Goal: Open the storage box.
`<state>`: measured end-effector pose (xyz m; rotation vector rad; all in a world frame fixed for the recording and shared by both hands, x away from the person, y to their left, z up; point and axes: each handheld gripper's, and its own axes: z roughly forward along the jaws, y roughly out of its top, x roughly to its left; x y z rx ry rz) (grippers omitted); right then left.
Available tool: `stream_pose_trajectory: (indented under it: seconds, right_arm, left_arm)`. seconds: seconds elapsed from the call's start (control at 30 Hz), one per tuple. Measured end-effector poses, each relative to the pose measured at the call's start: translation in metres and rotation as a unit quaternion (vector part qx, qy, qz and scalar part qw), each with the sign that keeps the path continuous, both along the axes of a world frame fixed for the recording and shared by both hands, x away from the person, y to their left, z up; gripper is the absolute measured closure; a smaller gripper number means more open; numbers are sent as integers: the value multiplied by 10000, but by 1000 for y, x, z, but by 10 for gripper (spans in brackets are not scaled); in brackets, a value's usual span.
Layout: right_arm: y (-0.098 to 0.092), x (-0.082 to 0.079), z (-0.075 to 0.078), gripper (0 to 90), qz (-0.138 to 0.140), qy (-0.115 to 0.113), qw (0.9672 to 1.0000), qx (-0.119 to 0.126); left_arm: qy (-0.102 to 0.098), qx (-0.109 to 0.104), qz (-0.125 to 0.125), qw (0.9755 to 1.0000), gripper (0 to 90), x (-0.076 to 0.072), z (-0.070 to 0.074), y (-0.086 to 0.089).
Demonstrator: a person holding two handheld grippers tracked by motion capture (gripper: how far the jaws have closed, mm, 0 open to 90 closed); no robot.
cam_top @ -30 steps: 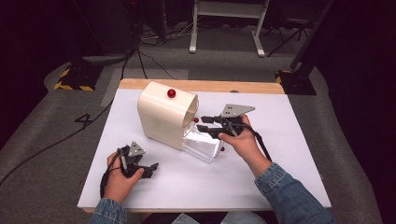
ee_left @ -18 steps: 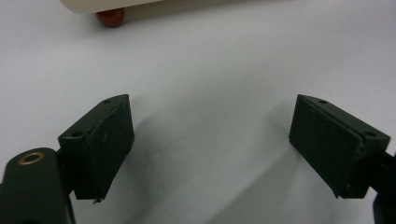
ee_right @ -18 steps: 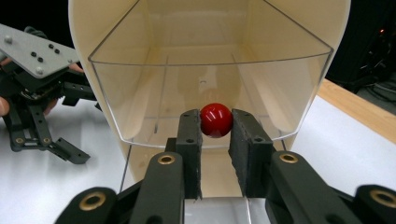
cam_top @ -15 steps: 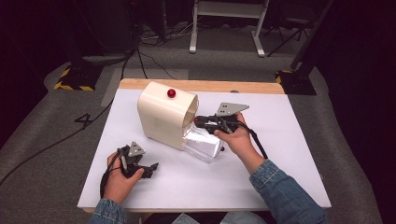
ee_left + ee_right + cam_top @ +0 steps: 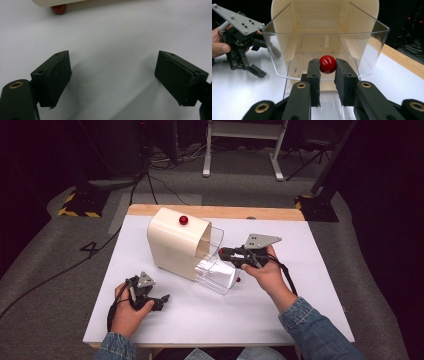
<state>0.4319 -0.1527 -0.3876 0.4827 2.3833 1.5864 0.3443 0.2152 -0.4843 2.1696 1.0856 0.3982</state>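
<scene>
Red knob (image 5: 327, 64) on the clear drawer (image 5: 324, 45) is pinched by the right claw (image 5: 327, 72) at the cream box (image 5: 175, 242), while the left claw (image 5: 112, 80) rests spread on the white table (image 5: 112, 37).

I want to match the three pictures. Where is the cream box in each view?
High view: cream box left of centre, on the table.
Left gripper view: a thin strip at the top edge.
Right gripper view: top centre, behind the clear drawer.
Shared landmark: the white tabletop.
</scene>
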Motion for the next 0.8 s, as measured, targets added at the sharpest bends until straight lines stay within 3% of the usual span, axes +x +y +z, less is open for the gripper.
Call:
stream_pose_trajectory:
  seconds: [0.37,0.8]
  right_arm:
    - [-33,-17,-1,749,-117,39,9999,81]
    - [-40,-19,-12,731,-168,188,9997,52]
  left_arm:
    - [2,-2,1,10000,142,0,0,0]
    - [2,-5,3,10000,142,0,0,0]
